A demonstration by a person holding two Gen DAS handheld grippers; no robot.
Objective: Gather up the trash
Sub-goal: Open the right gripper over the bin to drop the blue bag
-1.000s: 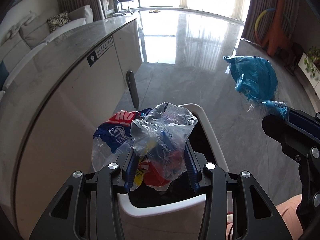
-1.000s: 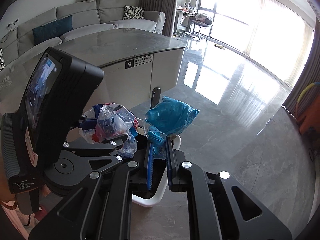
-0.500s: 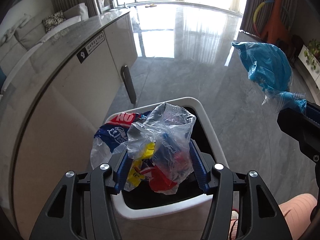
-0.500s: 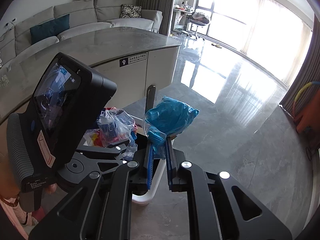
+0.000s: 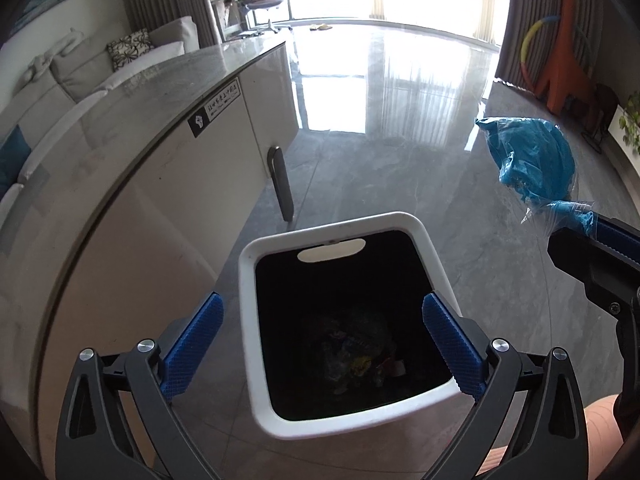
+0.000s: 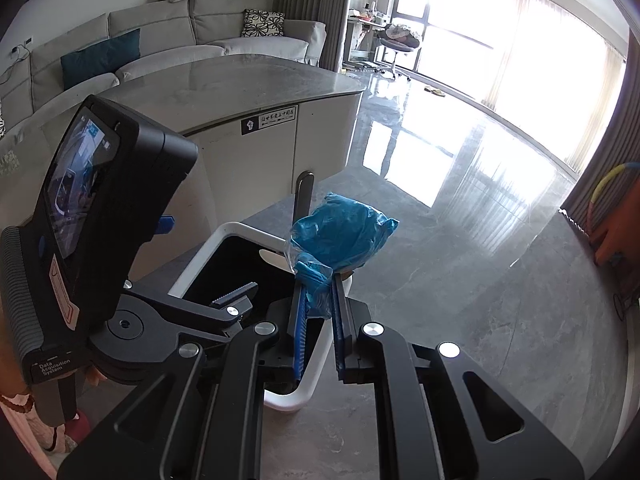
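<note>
The left gripper [image 5: 322, 338] hangs over the white trash bin [image 5: 434, 248] with its two blue pads spread wide, one to each side of the bin's mouth, and nothing between them. The right gripper [image 6: 320, 312] has its two pads pressed together on the twisted neck of one blue plastic bag [image 6: 340, 236], which bulges out past the fingertips.

Count: two grippers, one bin, one blue bag in the air, and a dim heap of crumpled wrappers [image 5: 356, 344] at the bottom of the bin, too dark to count.

Only the left wrist view looks straight down into the bin and shows those wrappers; there the blue bag [image 5: 532, 160] sits to the right of the bin, clear of its rim, with the right gripper's black body just below it. Only the right wrist view shows the clamp on the bag, the bag hanging above the bin's far right rim [image 6: 224, 236], and the left gripper's black screen unit [image 6: 100, 216] to the left.

Behind the bin stands a curved white counter [image 5: 160, 184] with a grey top, and grey glossy floor [image 5: 380, 128] stretches far toward bright windows.
</note>
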